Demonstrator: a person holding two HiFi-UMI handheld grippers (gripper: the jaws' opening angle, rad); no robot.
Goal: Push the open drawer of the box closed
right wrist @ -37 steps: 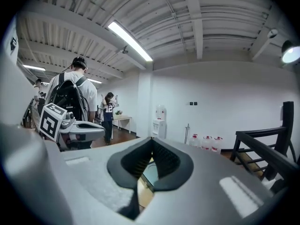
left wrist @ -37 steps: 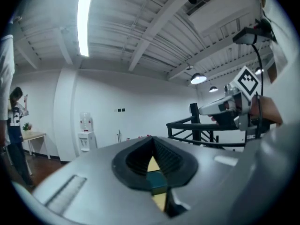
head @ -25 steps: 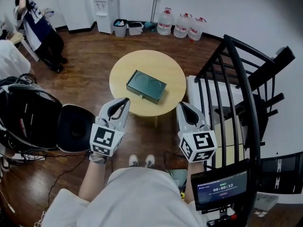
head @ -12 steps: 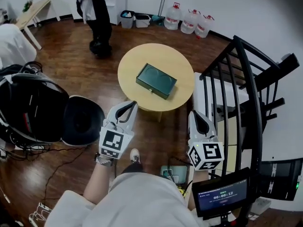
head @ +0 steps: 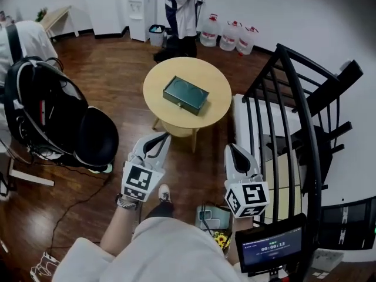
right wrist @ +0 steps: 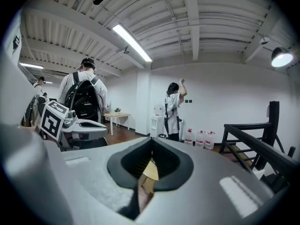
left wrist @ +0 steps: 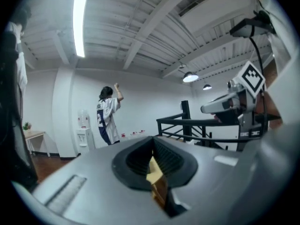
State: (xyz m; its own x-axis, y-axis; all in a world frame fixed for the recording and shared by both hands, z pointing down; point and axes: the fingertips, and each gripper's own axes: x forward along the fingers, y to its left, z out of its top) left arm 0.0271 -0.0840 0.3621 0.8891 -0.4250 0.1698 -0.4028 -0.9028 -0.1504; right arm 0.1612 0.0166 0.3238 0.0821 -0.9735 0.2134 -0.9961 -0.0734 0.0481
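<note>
A dark green box (head: 185, 95) lies on a round wooden table (head: 214, 81) some way ahead in the head view; I cannot tell how far its drawer stands out. My left gripper (head: 161, 138) is held in the air short of the table's near edge, shut and empty. My right gripper (head: 231, 148) hangs level with it to the right, also shut with nothing in it. In the left gripper view the jaws (left wrist: 152, 145) are closed together and point toward the far wall. The right gripper view shows its jaws (right wrist: 150, 146) closed the same way.
A black chair (head: 88, 137) stands to the left and a black stair railing (head: 294, 98) to the right. A person (head: 182, 4) stands behind the table near the water bottles (head: 226, 31) and a dispenser (head: 141, 4). A small screen (head: 270, 248) sits low right.
The table and box now lie farther ahead of both grippers. The person has walked from the left to behind the table. Both grippers stay shut.
</note>
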